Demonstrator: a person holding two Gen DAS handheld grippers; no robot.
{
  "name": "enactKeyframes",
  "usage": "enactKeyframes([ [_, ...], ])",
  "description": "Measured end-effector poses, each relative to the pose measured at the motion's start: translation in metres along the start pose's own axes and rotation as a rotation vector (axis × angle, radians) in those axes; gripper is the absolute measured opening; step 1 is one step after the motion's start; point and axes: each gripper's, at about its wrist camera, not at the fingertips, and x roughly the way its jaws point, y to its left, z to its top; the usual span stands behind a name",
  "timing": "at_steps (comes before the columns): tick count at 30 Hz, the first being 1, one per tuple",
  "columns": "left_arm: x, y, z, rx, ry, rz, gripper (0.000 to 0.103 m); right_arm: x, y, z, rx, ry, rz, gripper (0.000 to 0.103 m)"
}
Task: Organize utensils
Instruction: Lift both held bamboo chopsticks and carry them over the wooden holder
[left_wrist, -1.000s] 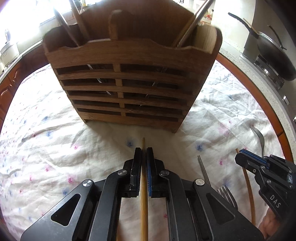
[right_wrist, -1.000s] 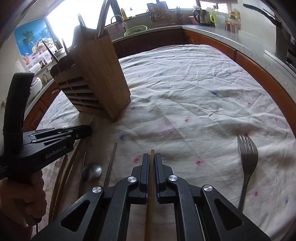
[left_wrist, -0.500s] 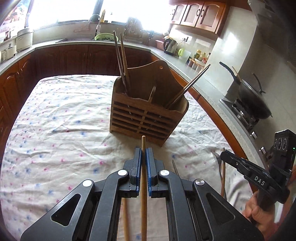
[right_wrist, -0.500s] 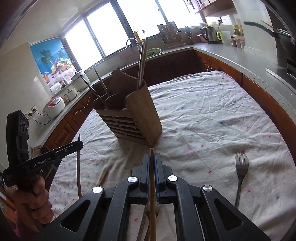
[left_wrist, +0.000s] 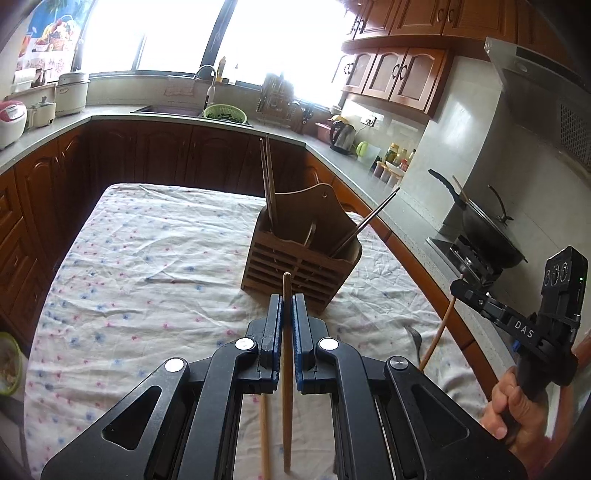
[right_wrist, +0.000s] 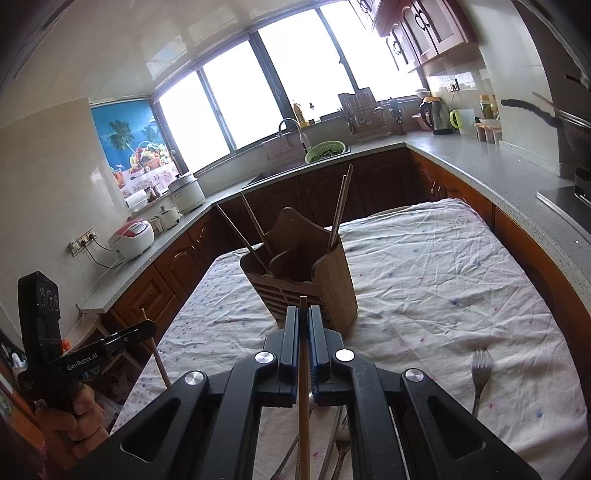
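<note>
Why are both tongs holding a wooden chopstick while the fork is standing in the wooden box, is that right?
Not quite: the fork lies flat on the tablecloth, outside the wooden box, as the right wrist view shows. Both tongs, left and right, do hold a chopstick.

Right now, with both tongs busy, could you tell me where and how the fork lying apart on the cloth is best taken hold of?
Grip the fork around the middle of its slim handle, coming from above with the fingers either side. It lies flat on the cloth, tines pointing toward the holder, well apart from the other cutlery, so both sides look free. The flat handle probably leaves little height to pinch.
</note>
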Motion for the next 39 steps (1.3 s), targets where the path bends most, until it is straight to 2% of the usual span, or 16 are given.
enactKeyframes([
  [16, -0.037, 0.003, 0.012, -0.004, -0.094, 0.007, 0.004, -0.015, 0.021, 0.016, -0.029, -0.074, 0.026, 0.005],
  [39, -0.033, 0.012, 0.055, -0.037, -0.199, 0.013, 0.004, -0.008, 0.016, 0.047, -0.02, -0.155, 0.034, 0.005],
])
